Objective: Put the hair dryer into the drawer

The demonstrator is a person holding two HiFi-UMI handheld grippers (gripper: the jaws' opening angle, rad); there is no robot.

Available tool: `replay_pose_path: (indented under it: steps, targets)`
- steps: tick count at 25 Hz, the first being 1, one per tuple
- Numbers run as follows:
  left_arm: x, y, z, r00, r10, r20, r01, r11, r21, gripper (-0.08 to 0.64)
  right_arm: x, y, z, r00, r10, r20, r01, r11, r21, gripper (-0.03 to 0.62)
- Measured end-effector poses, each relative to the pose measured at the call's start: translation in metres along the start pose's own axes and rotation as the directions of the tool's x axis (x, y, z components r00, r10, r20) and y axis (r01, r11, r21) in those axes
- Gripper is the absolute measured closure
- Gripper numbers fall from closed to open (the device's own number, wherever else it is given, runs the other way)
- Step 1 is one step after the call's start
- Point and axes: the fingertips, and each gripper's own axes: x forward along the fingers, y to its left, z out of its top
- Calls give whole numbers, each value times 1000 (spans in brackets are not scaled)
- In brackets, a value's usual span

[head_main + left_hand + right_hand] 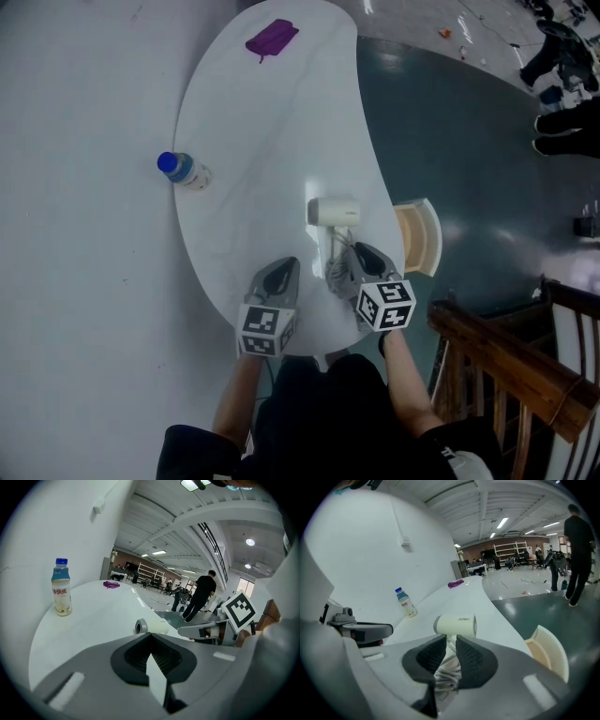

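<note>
A cream hair dryer (335,212) (455,625) (151,626) lies on the white curved table (262,131), its handle and bundled white cord (447,672) pointing toward me. My right gripper (349,251) (451,641) is right over the handle. Its jaws stand a narrow gap apart, with the handle and cord showing in the gap, and no grip is seen. My left gripper (286,265) (151,634) is shut and empty, just left of the cord above the table. A cream drawer (419,236) (546,653) stands open at the table's right edge.
A blue-capped bottle (183,170) (61,594) stands at the table's left edge and a purple object (272,38) lies at the far end. A wooden railing (506,366) is at lower right. People stand in the hall beyond.
</note>
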Motion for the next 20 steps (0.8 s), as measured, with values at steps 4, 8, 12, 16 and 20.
replay_pose_path:
  steps: [4, 8, 12, 16, 20]
  targets:
    - [4, 3, -3, 1000, 1, -15, -1, 1000, -6, 552, 11, -4, -5, 1000, -2, -29, 2, 1000, 27, 483]
    - [6, 6, -4, 1000, -2, -25, 2, 1000, -10, 552, 23, -5, -10, 999, -7, -50, 9, 999, 39, 403]
    - [8, 10, -7, 999, -3, -34, 3, 1000, -11, 552, 37, -5, -14, 997, -16, -79, 19, 999, 46, 355]
    - [10, 16, -8, 999, -6, -40, 5, 1000, -26, 552, 52, -8, -21, 991, -44, -124, 48, 998, 29, 327]
    - [11, 23, -9, 999, -6, -47, 4, 1000, -29, 552, 63, -9, -28, 985, -58, -162, 63, 998, 21, 324]
